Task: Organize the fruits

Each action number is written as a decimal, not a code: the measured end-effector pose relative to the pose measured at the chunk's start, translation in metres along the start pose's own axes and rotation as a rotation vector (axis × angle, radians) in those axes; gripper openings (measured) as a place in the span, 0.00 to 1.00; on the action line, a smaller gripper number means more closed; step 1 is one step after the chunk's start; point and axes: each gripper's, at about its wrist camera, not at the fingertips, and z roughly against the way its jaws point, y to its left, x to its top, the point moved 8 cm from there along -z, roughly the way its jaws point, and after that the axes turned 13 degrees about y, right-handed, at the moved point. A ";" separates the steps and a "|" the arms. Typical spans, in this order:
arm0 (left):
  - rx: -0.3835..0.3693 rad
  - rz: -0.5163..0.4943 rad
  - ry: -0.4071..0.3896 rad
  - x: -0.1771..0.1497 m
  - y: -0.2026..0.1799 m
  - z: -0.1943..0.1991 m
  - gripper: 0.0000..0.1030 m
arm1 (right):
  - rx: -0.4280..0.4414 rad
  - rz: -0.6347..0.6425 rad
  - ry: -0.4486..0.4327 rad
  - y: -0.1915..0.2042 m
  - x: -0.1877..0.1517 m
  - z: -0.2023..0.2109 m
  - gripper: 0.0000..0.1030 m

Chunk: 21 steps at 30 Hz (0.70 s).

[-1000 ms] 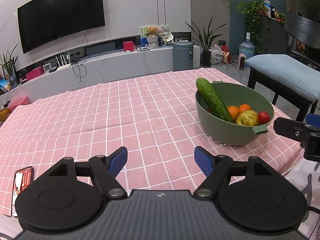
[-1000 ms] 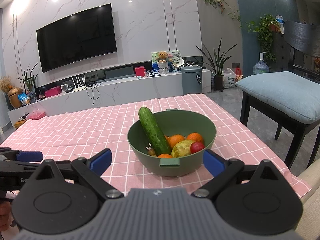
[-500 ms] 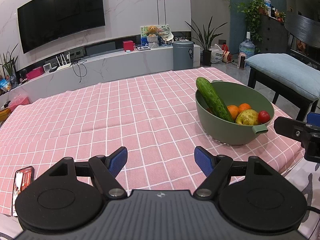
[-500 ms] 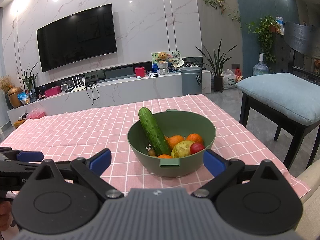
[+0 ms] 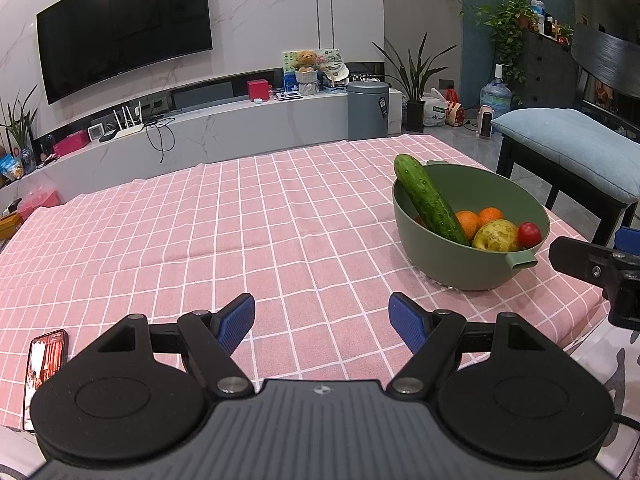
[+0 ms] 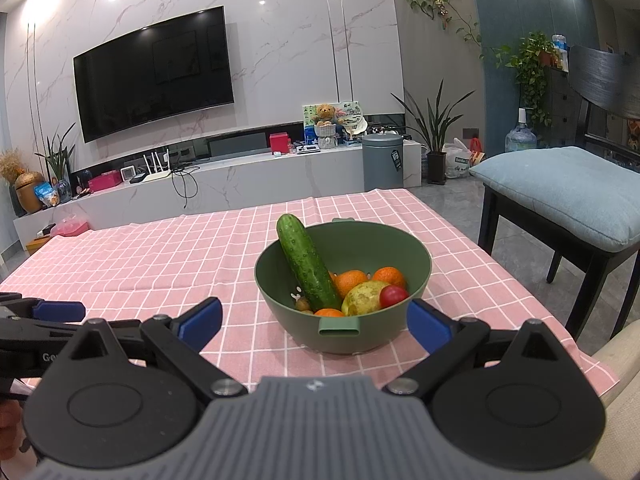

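A green bowl (image 6: pixel 416 280) stands on the pink checked tablecloth (image 6: pixel 160 264) near the table's right end. In it a cucumber (image 6: pixel 306 264) leans on the left rim, beside oranges (image 6: pixel 350 282), a yellow-green pear (image 6: pixel 364 298) and a small red tomato (image 6: pixel 393 295). The bowl also shows in the left wrist view (image 5: pixel 460 264). My right gripper (image 6: pixel 314 322) is open and empty, just in front of the bowl. My left gripper (image 5: pixel 322 322) is open and empty over bare cloth, left of the bowl.
A phone (image 5: pixel 44 364) lies at the table's near left edge. A chair with a blue cushion (image 6: pixel 560 196) stands right of the table. A long TV bench (image 6: pixel 200 188) runs behind the table.
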 end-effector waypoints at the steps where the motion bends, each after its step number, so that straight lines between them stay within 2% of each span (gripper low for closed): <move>1: 0.000 0.000 0.000 0.000 0.000 0.000 0.87 | 0.000 0.000 0.000 0.000 0.000 0.000 0.93; 21: 0.009 -0.001 0.009 -0.002 0.002 -0.002 0.87 | -0.003 0.003 0.001 -0.002 0.001 0.000 0.93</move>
